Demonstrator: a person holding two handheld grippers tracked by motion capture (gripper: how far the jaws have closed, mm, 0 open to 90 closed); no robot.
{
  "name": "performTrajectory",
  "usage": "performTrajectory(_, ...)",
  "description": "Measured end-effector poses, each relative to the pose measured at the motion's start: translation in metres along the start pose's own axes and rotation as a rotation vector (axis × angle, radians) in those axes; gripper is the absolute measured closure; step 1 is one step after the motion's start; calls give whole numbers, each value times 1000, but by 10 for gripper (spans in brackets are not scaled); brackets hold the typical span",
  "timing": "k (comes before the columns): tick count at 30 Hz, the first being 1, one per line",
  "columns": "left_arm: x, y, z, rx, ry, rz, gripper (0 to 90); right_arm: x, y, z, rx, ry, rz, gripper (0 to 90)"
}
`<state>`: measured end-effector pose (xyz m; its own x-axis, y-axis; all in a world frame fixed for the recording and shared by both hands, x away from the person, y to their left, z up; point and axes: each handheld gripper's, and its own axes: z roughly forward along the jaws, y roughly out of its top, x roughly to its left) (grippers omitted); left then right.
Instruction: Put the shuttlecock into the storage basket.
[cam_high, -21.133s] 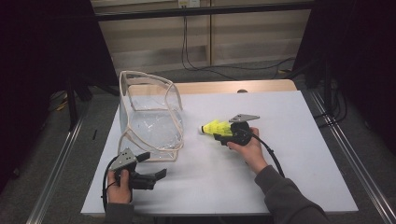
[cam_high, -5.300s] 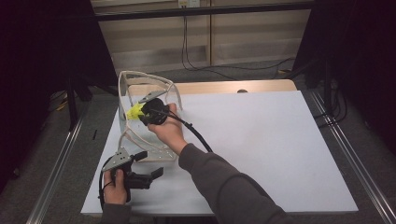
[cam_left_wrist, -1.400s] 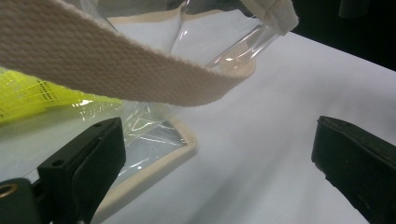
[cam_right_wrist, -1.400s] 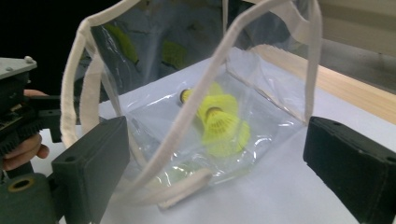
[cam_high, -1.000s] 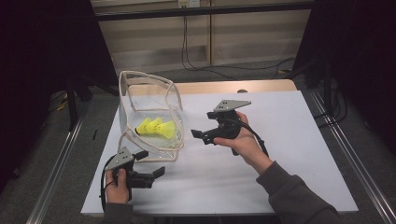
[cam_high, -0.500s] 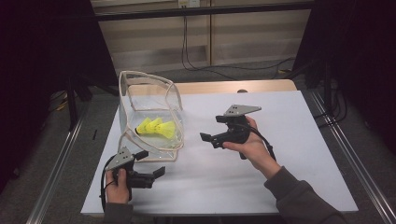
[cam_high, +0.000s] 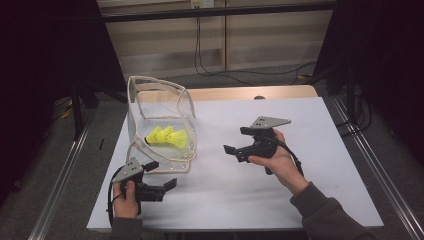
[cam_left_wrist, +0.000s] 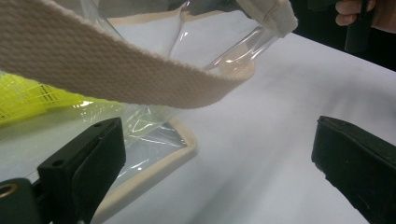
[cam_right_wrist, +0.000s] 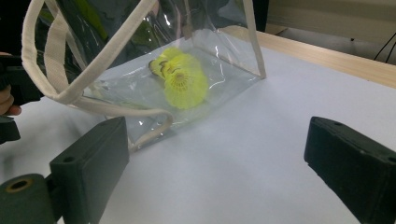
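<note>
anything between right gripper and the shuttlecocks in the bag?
Bare white table, then the clear bag wall in front of the shuttlecocks. Right gripper view shows it; the right gripper is open.

Each hand holds a black gripper. The left gripper (cam_high: 161, 176) has a small grey plate with three corners on top, and a thin black cable loops from it by the wrist. The right gripper (cam_high: 235, 141) has a bigger grey plate with little dark dots, maybe screws, and a thick black cable runs back over the hand. Close up, the jaws are flat black blocks with a soft, dull look and round holes in them. The right arm wears a dark grey sleeve (cam_high: 327, 216). A grey cuff (cam_high: 125, 228) shows at the left wrist.
</note>
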<state>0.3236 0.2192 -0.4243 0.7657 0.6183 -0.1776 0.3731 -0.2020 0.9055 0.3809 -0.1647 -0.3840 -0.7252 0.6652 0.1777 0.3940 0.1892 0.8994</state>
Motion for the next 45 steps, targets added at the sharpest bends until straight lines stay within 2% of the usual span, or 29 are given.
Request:
performTrajectory(10,-1,0,1,1,-2,-3,31,-8,-13,-11,6,-14,12,60)
performTrajectory(30,-1,0,0,3,1,-1,31,-21,-36,-36,-20,-42,35,59)
performTrajectory(45,-1,1,1,3,2,-3,31,-31,-55,-53,-3,-71,45,59)
